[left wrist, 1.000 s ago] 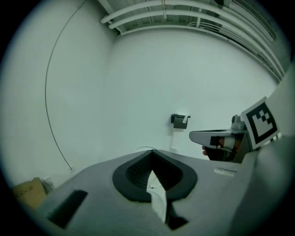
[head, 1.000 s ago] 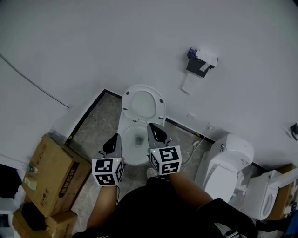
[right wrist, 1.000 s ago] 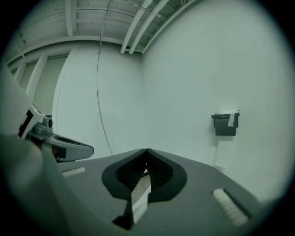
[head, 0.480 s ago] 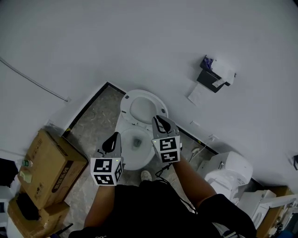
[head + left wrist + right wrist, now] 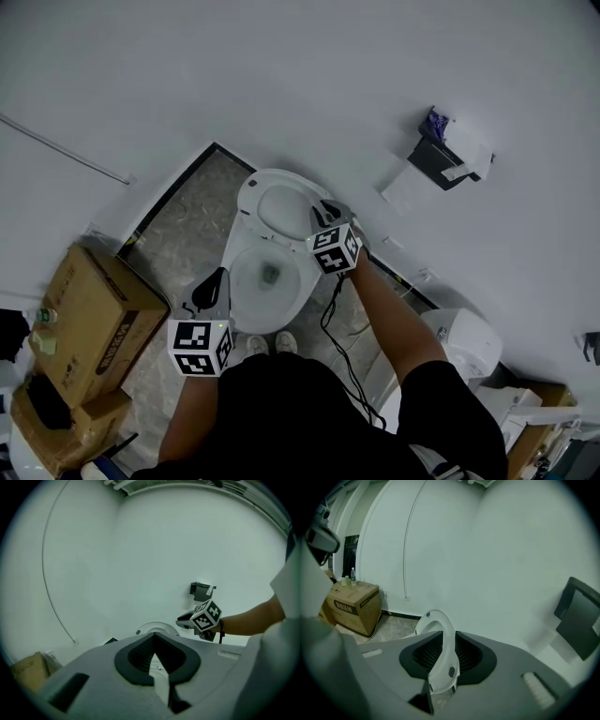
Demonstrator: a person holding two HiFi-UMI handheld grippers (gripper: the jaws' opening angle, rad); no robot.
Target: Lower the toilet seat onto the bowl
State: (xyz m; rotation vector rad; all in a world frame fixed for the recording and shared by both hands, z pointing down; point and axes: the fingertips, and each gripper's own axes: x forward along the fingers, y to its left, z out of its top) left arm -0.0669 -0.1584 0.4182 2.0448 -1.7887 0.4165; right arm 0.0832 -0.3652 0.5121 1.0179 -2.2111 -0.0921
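The white toilet seat (image 5: 281, 178) stands raised against the wall above the open bowl (image 5: 240, 292). My right gripper (image 5: 325, 208) reaches out to the seat's right rim. Its jaws are opening, and in the right gripper view the seat's edge (image 5: 440, 630) runs down the gap between the dark pads (image 5: 421, 654). My left gripper (image 5: 214, 279) hangs low at the bowl's left side, shut with nothing in it. From the left gripper view, the top of the seat (image 5: 157, 626) shows past the left gripper (image 5: 154, 634), with the right gripper (image 5: 183, 620) beside the seat.
Cardboard boxes (image 5: 89, 319) are stacked on the floor at the left. A paper holder (image 5: 441, 155) hangs on the wall to the right. Another white toilet unit (image 5: 459, 342) stands at the lower right. A black cable (image 5: 337, 328) dangles from my right arm. My shoes (image 5: 267, 345) are at the bowl's front.
My right gripper has moved forward and up from beside the bowl to the raised seat's rim. The left gripper has dropped slightly back and left. The view has shifted nearer the toilet.
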